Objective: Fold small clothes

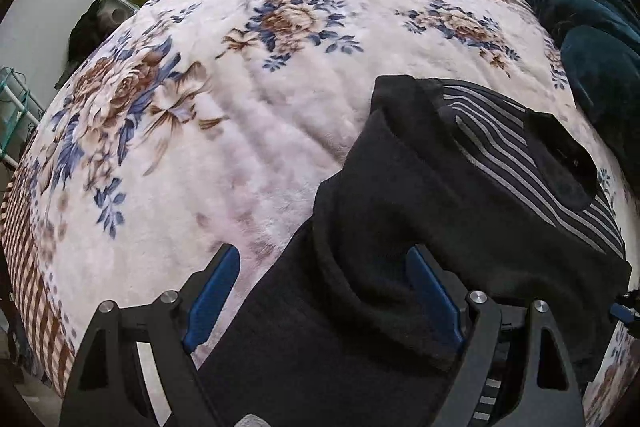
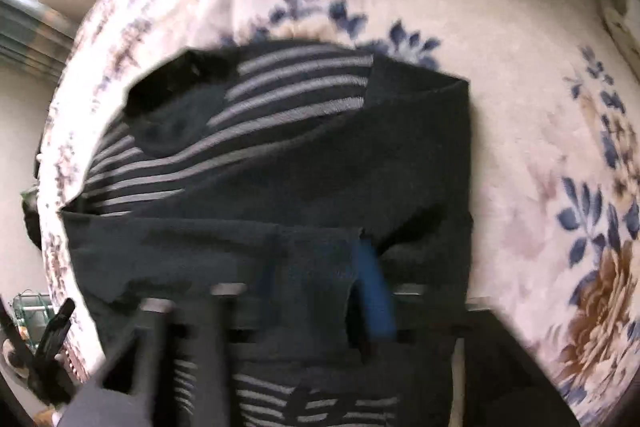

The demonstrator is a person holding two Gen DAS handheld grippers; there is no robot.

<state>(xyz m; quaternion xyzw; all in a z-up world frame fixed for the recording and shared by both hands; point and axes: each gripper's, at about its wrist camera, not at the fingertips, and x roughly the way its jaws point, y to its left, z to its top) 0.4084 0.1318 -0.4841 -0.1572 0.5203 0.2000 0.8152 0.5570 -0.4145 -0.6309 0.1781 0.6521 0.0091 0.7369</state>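
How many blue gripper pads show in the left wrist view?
2: one pad at lower left over the floral blanket, the other pad at lower right against the black garment. None seem hidden.

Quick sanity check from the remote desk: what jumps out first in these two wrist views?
A dark sock with grey stripes sprawls across the white floral blanket, its plain black part bunched up between the wide-open blue pads of the left gripper. A dark teal blanket lies heaped at the far right edge. The right wrist view is blurred.
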